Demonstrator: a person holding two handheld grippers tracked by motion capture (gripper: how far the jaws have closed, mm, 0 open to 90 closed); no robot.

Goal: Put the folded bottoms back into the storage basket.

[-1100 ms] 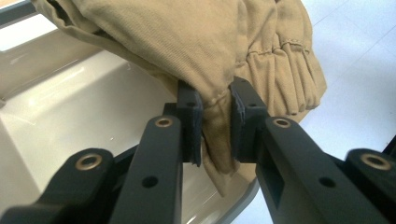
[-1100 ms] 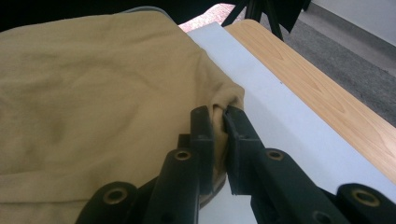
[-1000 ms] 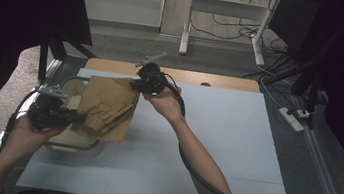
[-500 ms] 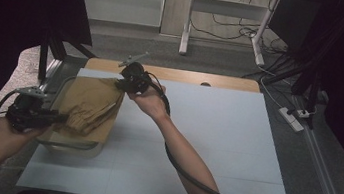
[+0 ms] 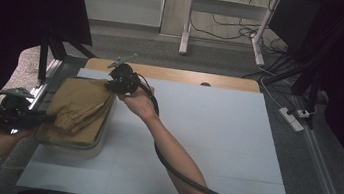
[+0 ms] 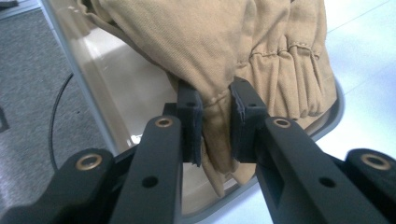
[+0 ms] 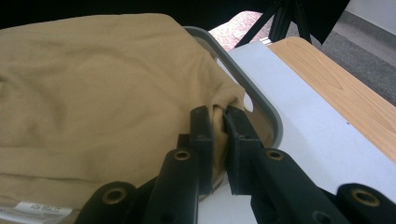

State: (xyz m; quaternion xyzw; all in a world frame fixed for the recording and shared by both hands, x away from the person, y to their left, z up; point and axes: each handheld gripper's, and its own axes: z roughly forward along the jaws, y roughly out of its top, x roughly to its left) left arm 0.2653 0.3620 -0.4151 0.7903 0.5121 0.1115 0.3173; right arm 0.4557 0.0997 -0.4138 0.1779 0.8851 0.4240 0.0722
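Observation:
A folded tan garment point(image 5: 79, 107) lies over a clear grey-rimmed tray point(image 5: 83, 147) at the table's left side. My left gripper point(image 5: 47, 118) is at the garment's near left edge, and in the left gripper view its jaws are shut on a hem fold of the tan garment point(image 6: 261, 51), above the tray point(image 6: 121, 107). My right gripper point(image 5: 111, 85) holds the far right corner; in the right gripper view its jaws pinch the tan garment point(image 7: 93, 93) just inside the tray's rim point(image 7: 254, 95).
A white sheet point(image 5: 205, 131) covers the table, with a wooden edge point(image 5: 183, 75) at the back. A white label point(image 7: 39, 211) shows on the garment. My right gripper's cable point(image 5: 184, 177) trails toward the table's near edge. A power strip point(image 5: 292, 119) lies on the floor at right.
Both grippers have carried the garment leftward and lowered it over the tray. The left hand has dropped toward the table's near left corner.

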